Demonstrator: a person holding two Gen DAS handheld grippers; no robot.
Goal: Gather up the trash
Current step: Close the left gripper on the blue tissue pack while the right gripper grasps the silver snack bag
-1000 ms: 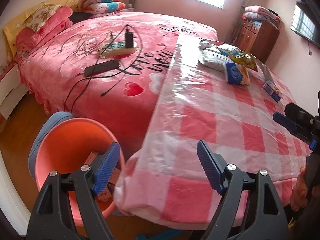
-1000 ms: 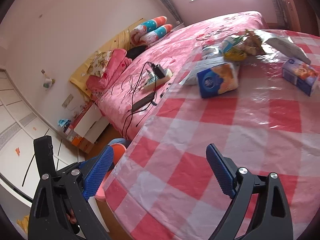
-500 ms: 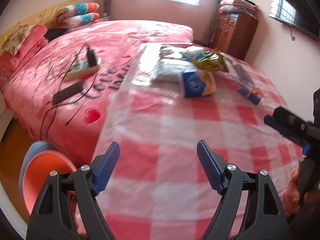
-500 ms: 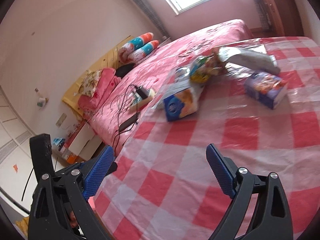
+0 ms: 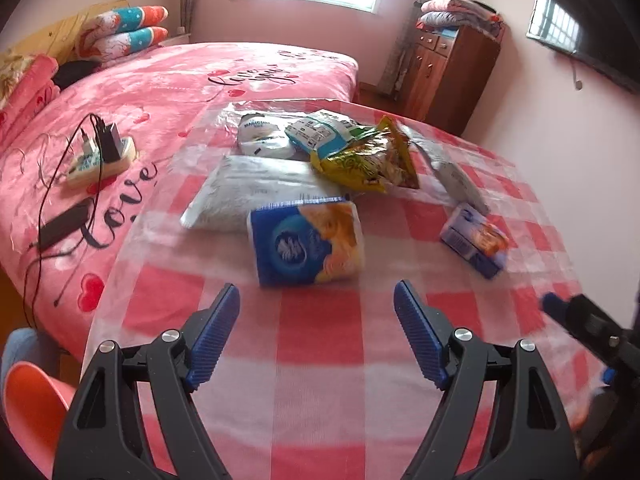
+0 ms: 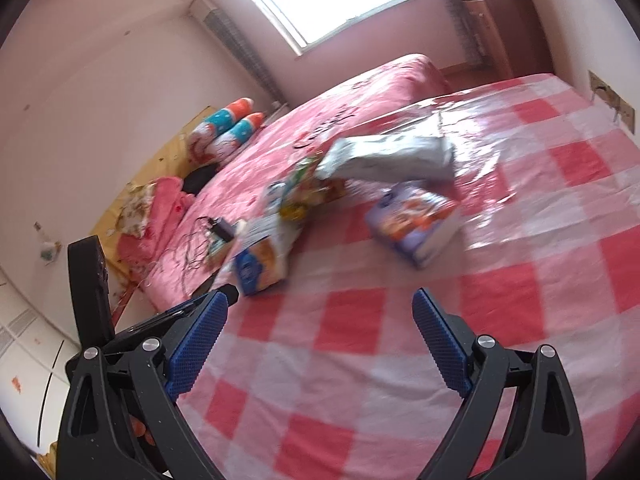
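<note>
The left gripper [image 5: 316,328] hangs over the checked tablecloth [image 5: 320,360] with its jaws spread wide and nothing between them. The right gripper [image 6: 320,332] is likewise released and empty above the same cloth.

Just ahead of the left gripper lies a blue and orange tissue pack [image 5: 306,242], soft and crumpled. Behind it rests a flat white bag [image 5: 248,192], then a yellow snack bag [image 5: 364,164] and a green-white wrapper [image 5: 320,134], heaped and touching. A small purple box [image 5: 474,240] sits apart to the right.

Only the left wrist view shows the orange bin [image 5: 32,408] at the lower left, below the table edge, and the power strip [image 5: 100,156] on the pink bed [image 5: 180,76]. The right wrist view shows the purple box [image 6: 412,222] closer, blurred, with a long silver-white bag [image 6: 384,160] behind it.
</note>
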